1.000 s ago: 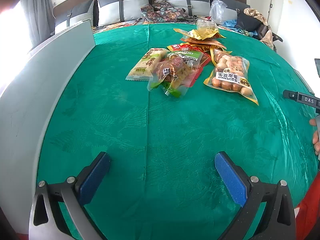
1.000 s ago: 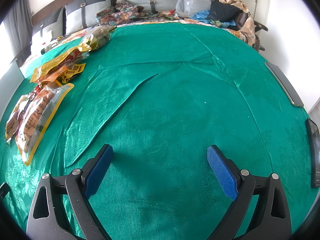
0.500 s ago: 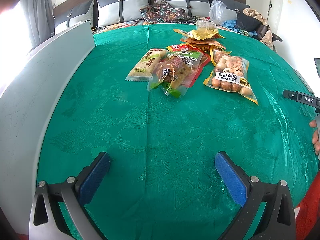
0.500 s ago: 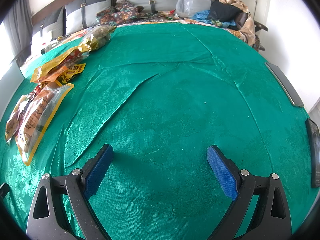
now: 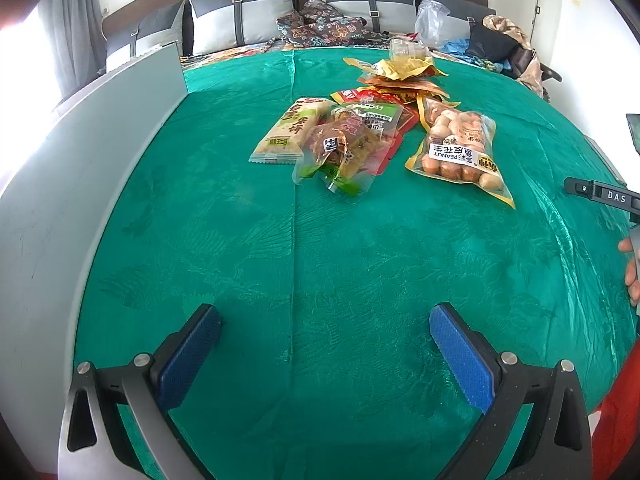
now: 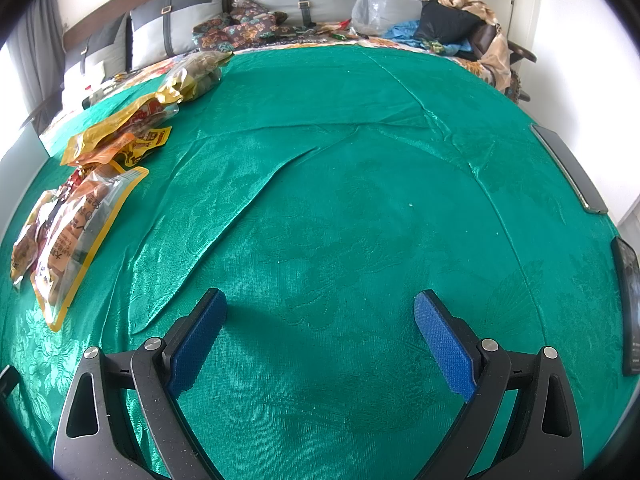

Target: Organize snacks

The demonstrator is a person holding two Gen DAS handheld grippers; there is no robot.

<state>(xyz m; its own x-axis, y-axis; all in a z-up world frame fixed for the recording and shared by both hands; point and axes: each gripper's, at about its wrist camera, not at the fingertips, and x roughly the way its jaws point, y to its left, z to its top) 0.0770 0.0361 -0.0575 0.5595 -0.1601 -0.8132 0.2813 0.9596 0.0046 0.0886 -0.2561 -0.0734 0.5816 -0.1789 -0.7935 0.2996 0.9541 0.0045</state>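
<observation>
Several snack packets lie in a loose pile on the green tablecloth (image 5: pixel 320 264). A peanut bag (image 5: pixel 460 152) with a yellow border lies at the right of the pile. A clear bag of brown snacks (image 5: pixel 344 148) lies in the middle, a pale green packet (image 5: pixel 290 130) at the left, and gold and orange packets (image 5: pixel 400 72) behind. My left gripper (image 5: pixel 324 328) is open and empty, well short of the pile. My right gripper (image 6: pixel 320 312) is open and empty over bare cloth; the pile shows at its far left, with the peanut bag (image 6: pixel 76 236) nearest.
A grey upright panel (image 5: pixel 68 184) runs along the table's left side. A sofa with grey cushions (image 5: pixel 344 4) stands behind the table. Dark flat devices (image 6: pixel 568 168) lie at the table's right edge. A fold runs across the cloth (image 6: pixel 248 200).
</observation>
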